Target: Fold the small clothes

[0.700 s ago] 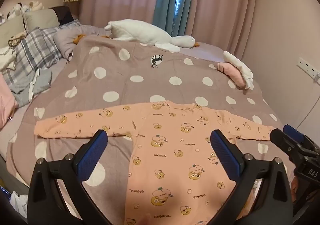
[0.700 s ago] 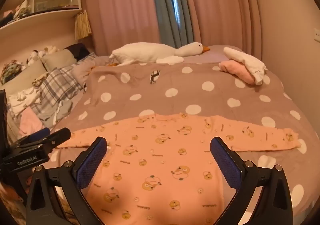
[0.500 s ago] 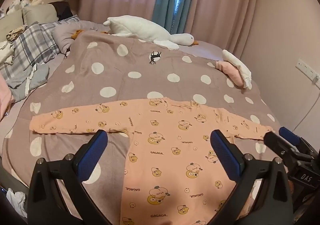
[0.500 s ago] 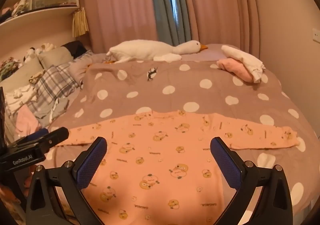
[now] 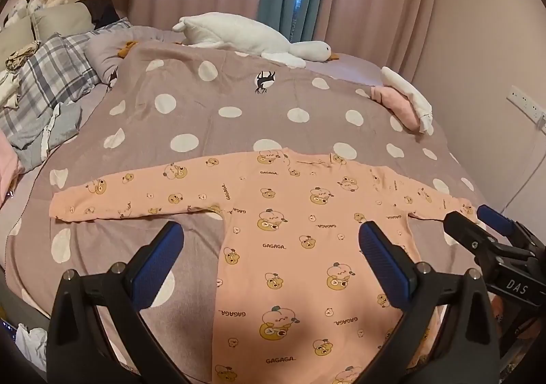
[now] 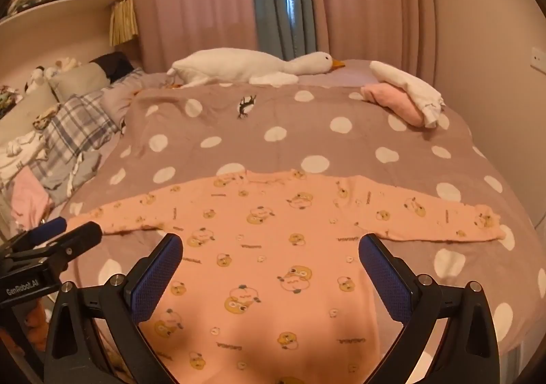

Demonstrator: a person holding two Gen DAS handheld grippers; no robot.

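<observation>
A small peach long-sleeved baby garment [image 5: 290,247] [image 6: 273,247] printed with cartoon ducks lies flat on the bed, both sleeves spread out to the sides and the neck toward the far end. My left gripper [image 5: 271,237] hovers above its lower left part, jaws wide open and empty. My right gripper [image 6: 271,247] hangs over its lower right part, also wide open and empty. Each gripper shows at the edge of the other's view: the right gripper [image 5: 477,220] near the right cuff, the left gripper [image 6: 65,230] near the left cuff.
The garment rests on a mauve blanket with white dots [image 5: 221,111] [image 6: 307,135]. A white plush goose [image 5: 245,36] [image 6: 245,67] lies at the far side. Folded pink and white clothes [image 5: 402,101] [image 6: 406,94] sit far right. Plaid bedding and loose clothes [image 5: 44,87] [image 6: 61,135] are piled at left.
Both views have tilted down and shifted slightly, so the garment sits a little higher in the frame. The jaws stay wide open and the garment has not moved.
</observation>
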